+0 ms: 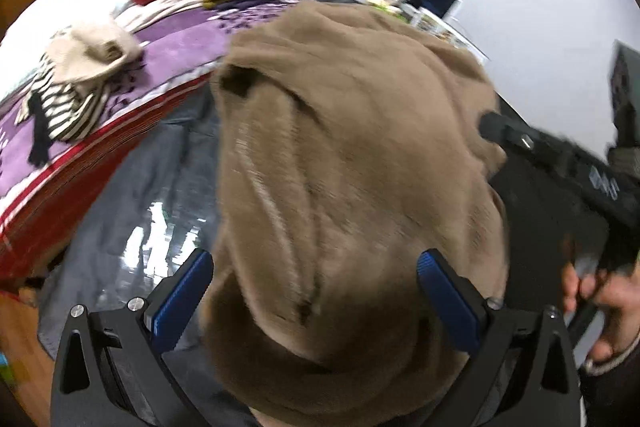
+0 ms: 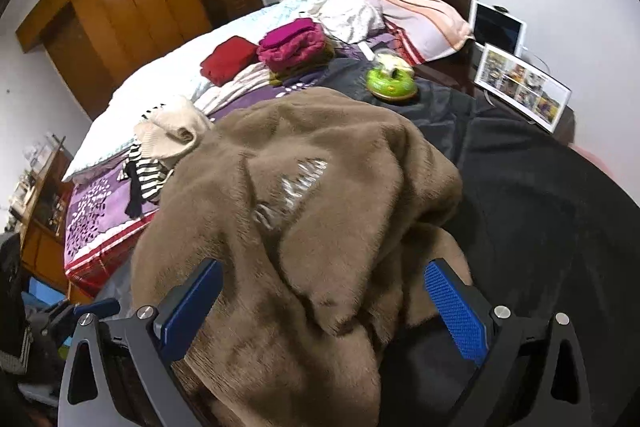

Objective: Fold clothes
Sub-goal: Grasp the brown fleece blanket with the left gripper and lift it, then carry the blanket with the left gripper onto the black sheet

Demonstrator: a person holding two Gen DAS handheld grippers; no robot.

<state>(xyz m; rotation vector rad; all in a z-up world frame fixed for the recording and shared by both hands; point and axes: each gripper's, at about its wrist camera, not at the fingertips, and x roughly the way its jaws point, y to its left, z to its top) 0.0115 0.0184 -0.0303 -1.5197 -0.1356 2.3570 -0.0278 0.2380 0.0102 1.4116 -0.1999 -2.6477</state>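
A brown fleece garment (image 1: 352,155) lies bunched on a dark grey cover (image 1: 132,195) beside the bed, with pale lettering showing on it in the right wrist view (image 2: 296,223). My left gripper (image 1: 316,267) is open, and the garment's near end bulges up between its blue pads (image 1: 192,291). My right gripper (image 2: 324,279) is open too, its blue pads (image 2: 452,307) standing wide on either side of the rumpled fleece. In the left wrist view the right gripper's black body (image 1: 560,163) reaches in from the right, its tip against the garment's edge, with a hand (image 1: 600,303) behind it.
On the bed sit a folded red piece (image 2: 228,61), a magenta stack (image 2: 292,45), and cream (image 2: 176,131) and striped clothes (image 2: 146,175). A green toy (image 2: 390,79), a tablet (image 2: 498,27) and a photo frame (image 2: 520,87) stand at the right. A wardrobe (image 2: 120,7) is behind.
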